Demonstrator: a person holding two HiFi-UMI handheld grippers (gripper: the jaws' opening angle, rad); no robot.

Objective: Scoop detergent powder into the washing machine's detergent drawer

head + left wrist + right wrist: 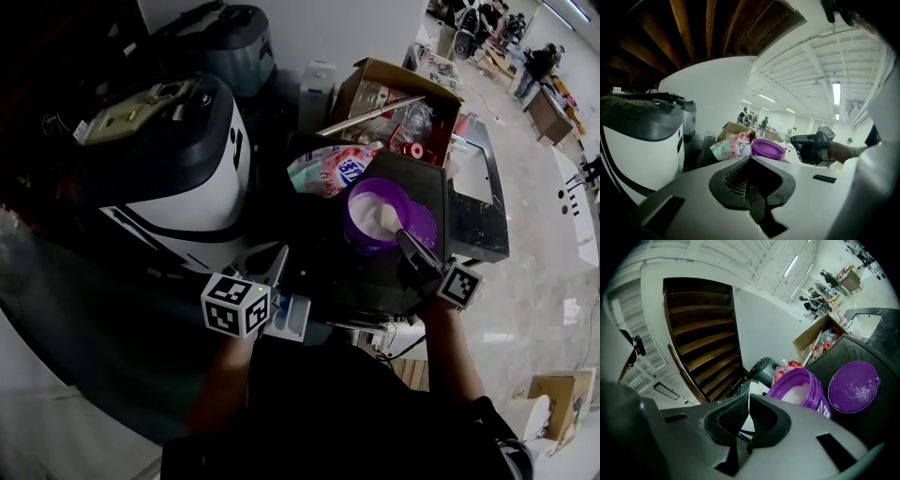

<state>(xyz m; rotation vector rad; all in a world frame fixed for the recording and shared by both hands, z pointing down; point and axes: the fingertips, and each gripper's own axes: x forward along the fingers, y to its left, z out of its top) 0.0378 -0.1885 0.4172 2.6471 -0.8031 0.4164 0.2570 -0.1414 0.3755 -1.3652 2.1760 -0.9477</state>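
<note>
Detergent powder [373,219] is lying white inside an open purple tub [367,225], which is standing on the dark top of the washing machine [469,220]. The tub's purple lid [421,226] is lying flat just to its right, touching it, dusted with specks of powder in the right gripper view. The right gripper [412,248] is reaching toward the tub from the person's side, its jaws pinching narrowly on the thin handle of a white scoop [746,425]; the scoop's far end is dipping over the tub's near rim, at the powder. Nearer the person than the tub and to its left, the detergent drawer [289,314] is sticking out pale blue and white from the machine's front. The left gripper [275,262] is hovering just beside the drawer with its jaws pressed together on nothing. Just behind the tub a pink and blue detergent pouch [328,169] is leaning, and farther behind that an open cardboard box [403,94] is holding clutter. Left of the tub a white and grey appliance [173,164] is standing
</note>
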